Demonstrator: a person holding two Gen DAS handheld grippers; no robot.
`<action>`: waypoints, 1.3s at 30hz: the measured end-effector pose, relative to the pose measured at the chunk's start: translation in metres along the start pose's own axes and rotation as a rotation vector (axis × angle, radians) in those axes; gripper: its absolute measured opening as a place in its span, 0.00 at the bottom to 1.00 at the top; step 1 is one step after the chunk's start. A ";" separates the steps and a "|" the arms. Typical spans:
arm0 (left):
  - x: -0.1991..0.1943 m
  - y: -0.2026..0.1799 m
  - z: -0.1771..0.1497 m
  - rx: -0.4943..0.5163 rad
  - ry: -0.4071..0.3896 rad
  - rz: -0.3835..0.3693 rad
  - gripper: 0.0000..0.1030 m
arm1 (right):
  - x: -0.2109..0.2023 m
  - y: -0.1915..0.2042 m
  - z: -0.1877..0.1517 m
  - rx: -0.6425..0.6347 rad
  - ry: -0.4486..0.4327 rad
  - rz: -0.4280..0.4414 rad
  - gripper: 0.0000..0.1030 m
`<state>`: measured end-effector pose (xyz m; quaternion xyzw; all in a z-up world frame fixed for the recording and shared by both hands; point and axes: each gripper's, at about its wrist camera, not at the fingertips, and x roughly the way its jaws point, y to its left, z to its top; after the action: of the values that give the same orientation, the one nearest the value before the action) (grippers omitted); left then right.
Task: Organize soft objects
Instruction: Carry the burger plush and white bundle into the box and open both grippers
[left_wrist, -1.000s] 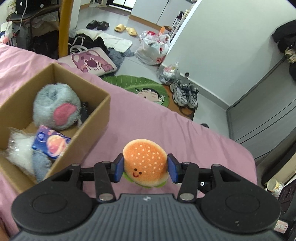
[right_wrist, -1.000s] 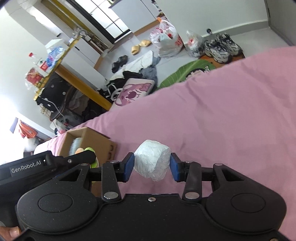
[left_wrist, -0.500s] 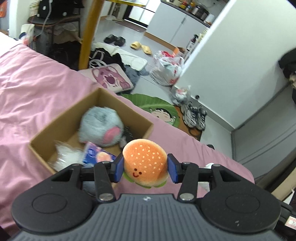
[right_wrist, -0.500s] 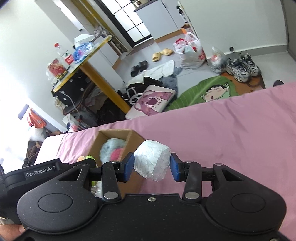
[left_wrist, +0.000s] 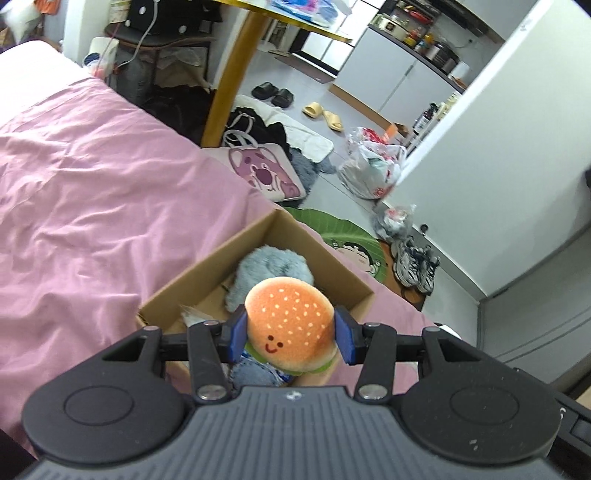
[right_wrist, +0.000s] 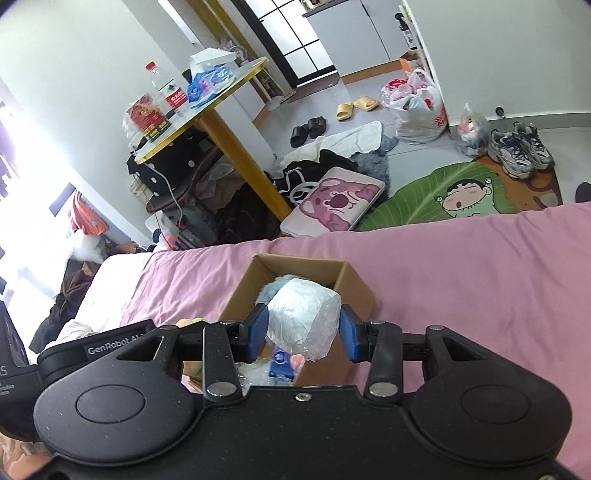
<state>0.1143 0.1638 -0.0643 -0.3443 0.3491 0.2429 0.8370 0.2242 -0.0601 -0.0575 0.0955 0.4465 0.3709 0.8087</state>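
Now left fingers (left_wrist: 237, 334) tight around burger plush (left_wrist: 290, 325), right fingers (right_wrist: 258, 330) around white bundle (right_wrist: 304, 317)

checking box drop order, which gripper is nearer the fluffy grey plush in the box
Too close to call. Left gripper with burger plush and right gripper with white bundle both hover near grey plush.

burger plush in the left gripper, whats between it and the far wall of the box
In the left wrist view, a grey fluffy plush lies in the cardboard box, right behind the burger plush.
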 end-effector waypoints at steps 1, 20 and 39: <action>0.001 0.003 0.002 -0.009 0.000 0.003 0.46 | 0.002 0.003 0.000 -0.003 0.002 -0.001 0.40; 0.021 0.029 0.014 -0.110 0.034 0.068 0.70 | 0.039 0.034 0.003 -0.010 0.057 0.009 0.49; -0.012 -0.011 -0.012 0.050 0.075 0.033 0.92 | -0.040 -0.012 -0.007 0.027 -0.017 -0.116 0.81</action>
<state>0.1088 0.1455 -0.0573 -0.3265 0.3920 0.2349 0.8274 0.2118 -0.0969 -0.0414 0.0837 0.4493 0.3164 0.8313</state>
